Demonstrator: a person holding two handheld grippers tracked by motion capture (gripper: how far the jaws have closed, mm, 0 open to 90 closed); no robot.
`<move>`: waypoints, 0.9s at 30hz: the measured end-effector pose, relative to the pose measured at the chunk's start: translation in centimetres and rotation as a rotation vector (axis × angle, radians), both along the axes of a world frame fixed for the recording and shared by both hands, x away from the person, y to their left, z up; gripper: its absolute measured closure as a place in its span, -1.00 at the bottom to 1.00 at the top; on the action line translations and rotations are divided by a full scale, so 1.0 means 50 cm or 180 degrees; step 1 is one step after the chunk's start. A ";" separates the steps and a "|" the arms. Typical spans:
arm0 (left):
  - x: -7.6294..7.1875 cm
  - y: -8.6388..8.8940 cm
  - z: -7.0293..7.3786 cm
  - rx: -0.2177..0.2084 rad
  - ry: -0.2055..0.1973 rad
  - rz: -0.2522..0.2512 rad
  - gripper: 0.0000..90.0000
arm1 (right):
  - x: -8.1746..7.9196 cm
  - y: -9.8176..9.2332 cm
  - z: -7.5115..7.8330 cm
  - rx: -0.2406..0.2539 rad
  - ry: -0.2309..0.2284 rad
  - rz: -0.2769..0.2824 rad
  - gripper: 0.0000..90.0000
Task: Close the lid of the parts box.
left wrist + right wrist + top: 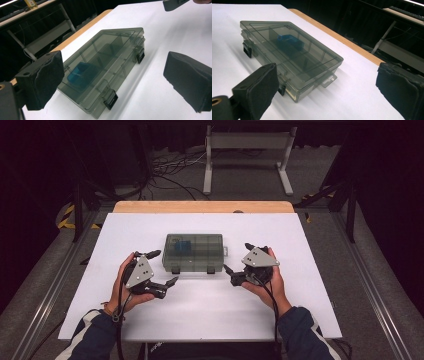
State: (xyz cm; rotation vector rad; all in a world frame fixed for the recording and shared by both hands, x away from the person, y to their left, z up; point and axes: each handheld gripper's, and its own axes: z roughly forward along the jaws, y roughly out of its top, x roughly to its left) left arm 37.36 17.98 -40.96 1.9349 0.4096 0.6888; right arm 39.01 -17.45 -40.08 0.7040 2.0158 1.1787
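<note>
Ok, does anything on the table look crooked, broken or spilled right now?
Nothing stands out. The compartment box lies flat and square on the white table, lid shut, both front latches down. A blue item sits inside one compartment. Both hand-held grippers, left and right, are open beside it, not touching it.

- No text, label, brand, number or sign can be read in any of the views.
- The smoky compartment box (194, 252) between the two sets of fingers bears no legible print on its lid or latches.
- The blue piece (79, 74) inside the box carries no readable marking.
- At the near edge of the counter (200, 317), below the fingers in the high view, there is a faint pale mark, too small and blurred to read.
</note>
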 end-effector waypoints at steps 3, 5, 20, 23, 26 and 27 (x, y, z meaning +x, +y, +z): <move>-0.005 0.005 0.001 0.0019 -0.0032 0.0000 -0.91 | -0.007 -0.005 0.002 -0.0005 -0.0012 0.0001 -0.90; -0.008 0.007 0.001 0.0017 -0.0040 0.0010 -0.91 | -0.013 -0.008 0.002 -0.0018 -0.0017 0.0001 -0.90; -0.025 0.037 -0.011 0.0091 -0.0025 0.0018 -0.91 | -0.047 -0.041 -0.002 -0.0111 -0.0059 -0.0053 -0.90; -0.030 0.044 -0.016 0.0130 -0.0029 0.0025 -0.91 | -0.055 -0.050 -0.004 -0.0134 -0.0076 -0.0068 -0.90; -0.033 0.053 -0.022 0.0164 -0.0033 0.0033 -0.91 | -0.061 -0.059 -0.006 -0.0143 -0.0073 -0.0070 -0.90; -0.035 0.056 -0.025 0.0158 -0.0019 0.0040 -0.91 | -0.061 -0.059 -0.006 -0.0143 -0.0073 -0.0070 -0.90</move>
